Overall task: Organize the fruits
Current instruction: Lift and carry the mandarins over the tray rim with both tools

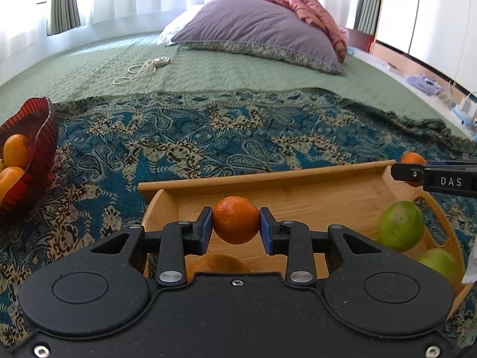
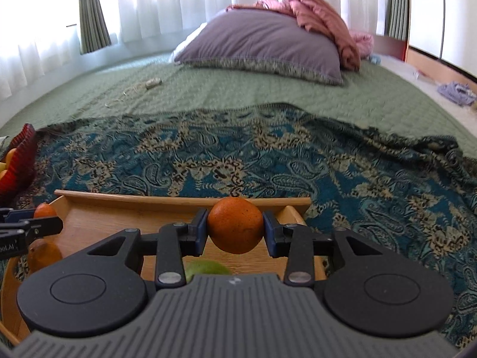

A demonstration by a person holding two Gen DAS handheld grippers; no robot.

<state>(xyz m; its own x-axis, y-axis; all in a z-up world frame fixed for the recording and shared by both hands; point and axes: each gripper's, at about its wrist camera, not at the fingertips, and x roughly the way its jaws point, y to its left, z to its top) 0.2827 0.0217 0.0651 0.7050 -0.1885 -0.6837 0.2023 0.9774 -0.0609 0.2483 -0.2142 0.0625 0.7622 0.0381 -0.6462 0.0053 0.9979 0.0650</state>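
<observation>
My left gripper (image 1: 236, 226) is shut on a small orange (image 1: 236, 220) and holds it above the wooden tray (image 1: 268, 177). My right gripper (image 2: 235, 231) is shut on a second orange (image 2: 235, 225) above the tray's far right corner (image 2: 184, 201). The right gripper's finger also shows at the right edge of the left wrist view (image 1: 435, 179), with its orange (image 1: 413, 159) behind it. Two green fruits (image 1: 401, 226) lie in the tray's right end. Another orange fruit (image 2: 44, 255) lies at the tray's left. A red bowl (image 1: 32, 131) with orange fruits stands far left.
The tray rests on a blue paisley blanket (image 1: 208, 137) over a green bedspread (image 1: 208, 65). A grey pillow (image 1: 256, 29) and pink bedding (image 1: 310, 6) lie at the bed's far end. A white cord (image 1: 143, 70) lies on the bedspread.
</observation>
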